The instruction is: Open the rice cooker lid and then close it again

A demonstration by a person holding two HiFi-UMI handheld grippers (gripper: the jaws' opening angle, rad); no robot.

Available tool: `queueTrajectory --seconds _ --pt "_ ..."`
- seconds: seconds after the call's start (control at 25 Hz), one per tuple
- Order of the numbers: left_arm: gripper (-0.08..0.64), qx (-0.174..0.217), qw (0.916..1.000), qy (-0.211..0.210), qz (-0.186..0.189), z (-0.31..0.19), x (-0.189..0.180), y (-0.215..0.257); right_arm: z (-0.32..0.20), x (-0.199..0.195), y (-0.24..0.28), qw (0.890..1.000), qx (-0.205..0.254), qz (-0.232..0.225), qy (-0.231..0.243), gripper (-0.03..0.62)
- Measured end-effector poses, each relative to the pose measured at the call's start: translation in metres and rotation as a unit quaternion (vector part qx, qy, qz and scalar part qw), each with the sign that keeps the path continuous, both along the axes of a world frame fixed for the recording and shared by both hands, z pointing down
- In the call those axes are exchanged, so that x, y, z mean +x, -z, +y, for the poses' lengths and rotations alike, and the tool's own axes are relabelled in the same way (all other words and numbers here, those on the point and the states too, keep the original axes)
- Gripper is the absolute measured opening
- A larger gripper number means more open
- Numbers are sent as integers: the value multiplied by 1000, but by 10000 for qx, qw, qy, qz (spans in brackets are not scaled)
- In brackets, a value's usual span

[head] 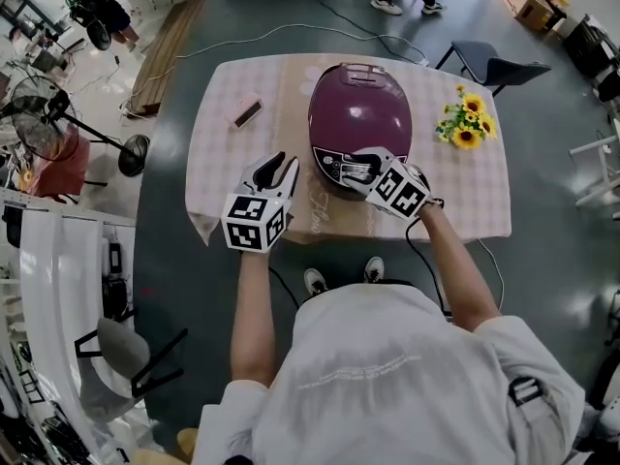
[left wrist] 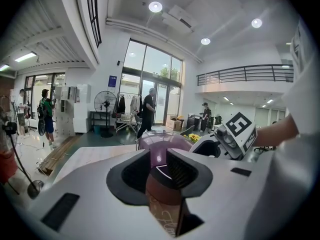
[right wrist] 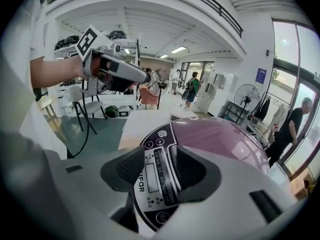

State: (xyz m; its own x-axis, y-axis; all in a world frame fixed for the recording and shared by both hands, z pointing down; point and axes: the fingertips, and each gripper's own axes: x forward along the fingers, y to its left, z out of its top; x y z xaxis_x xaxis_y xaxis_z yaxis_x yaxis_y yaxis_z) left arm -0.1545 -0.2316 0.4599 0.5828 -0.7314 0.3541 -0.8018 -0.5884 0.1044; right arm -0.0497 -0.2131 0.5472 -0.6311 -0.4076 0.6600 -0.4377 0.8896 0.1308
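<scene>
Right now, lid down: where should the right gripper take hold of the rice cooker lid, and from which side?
Grip the lid's front lip just above the control panel, coming from the person's side. The domed top is smooth and offers the jaws nothing; the hinge looks to sit at the far edge, so the front should lift. The right gripper hangs there, jaws apart.

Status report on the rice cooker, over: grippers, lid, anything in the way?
Left gripper open, empty, at table edge. Right gripper open, jaws over the control panel. Rice cooker lid down. Sunflowers off to the side, nothing on lid.
</scene>
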Motion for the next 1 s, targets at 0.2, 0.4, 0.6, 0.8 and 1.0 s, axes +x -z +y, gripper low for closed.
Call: queueTrajectory --seconds 0.2,0.4,0.6,0.8,1.0 --pt "110 38 10000 -4 -12 0 -3 5 -2 2 -1 9999 -19 127 57 204" --pt "110 16 10000 25 -10 1 -5 4 -5 1 0 9999 75 70 -107 206" --pt "110 -45 10000 4 15 4 -1 -3 -4 1 -2 9998 36 155 -136 209" --pt "110 -104 9999 -9 39 6 -1 -8 -7 2 0 9998 -162 62 -113 207" --pt "110 -143 9999 -23 61 5 -2 -11 -5 2 1 9997 -133 9 -188 207"
